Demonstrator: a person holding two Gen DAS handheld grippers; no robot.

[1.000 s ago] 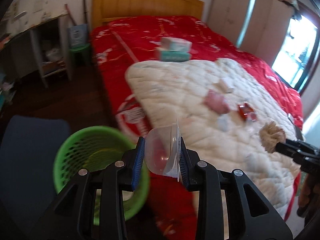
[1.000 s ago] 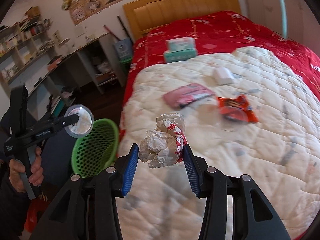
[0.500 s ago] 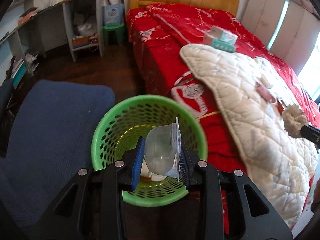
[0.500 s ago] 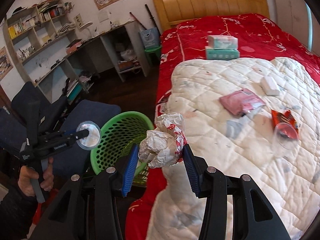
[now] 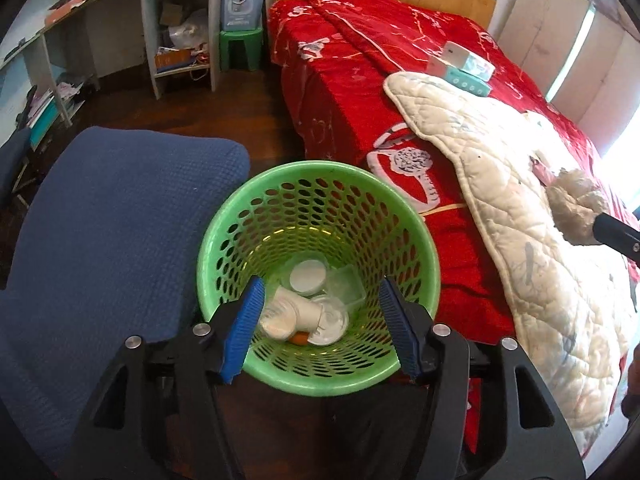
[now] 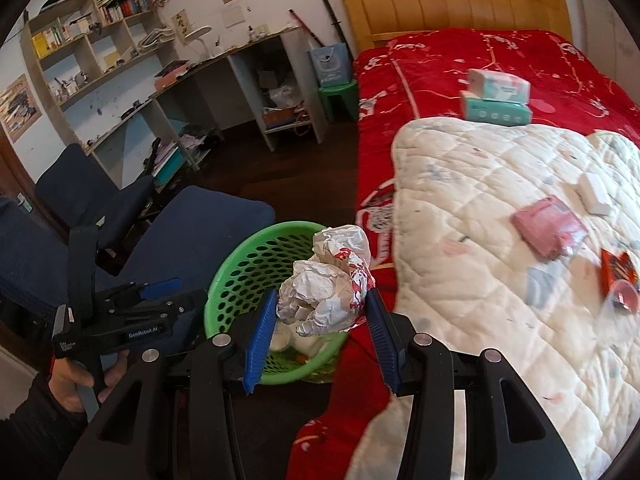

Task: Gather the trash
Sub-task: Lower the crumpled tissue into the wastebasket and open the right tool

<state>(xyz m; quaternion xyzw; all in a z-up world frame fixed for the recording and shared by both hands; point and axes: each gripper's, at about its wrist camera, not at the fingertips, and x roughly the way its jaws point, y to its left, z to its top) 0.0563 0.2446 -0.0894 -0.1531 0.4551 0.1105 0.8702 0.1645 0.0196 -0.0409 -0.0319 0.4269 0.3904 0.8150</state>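
Green basket (image 5: 424, 248) is the landmark; it stands on the dark floor, touching or just beside the red bed (image 5: 340, 92) and next to a blue chair seat (image 5: 112, 216).

Left gripper (image 5: 320, 322) hangs directly over the basket mouth, pointing down into it. Its fingers (image 5: 248, 308) have just been opening and now stand apart with nothing between them. Clear plastic cup (image 5: 306, 278) lies at the basket bottom among other white cups and lids (image 5: 288, 312); a small orange bit sits beside those, too small to tell what.

Right gripper (image 6: 322, 312) is near the basket rim on the bed side, fingers (image 6: 262, 324) clamped on a crumpled white wrapper with red print (image 6: 328, 284). The wad is above the basket's edge, not inside. In the left wrist view the same wad (image 5: 576, 210) shows well off to the bed side of the basket.

A hand (image 6: 80, 376) grips the left tool's handle on the chair side of the basket.

Trash on the white quilt (image 6: 480, 208), well apart from the basket: pink packet (image 6: 550, 232), red snack wrapper (image 6: 618, 276), small white box (image 6: 596, 194). Two stacked tissue packs (image 6: 496, 98) lie further up the bed, beyond the quilt.
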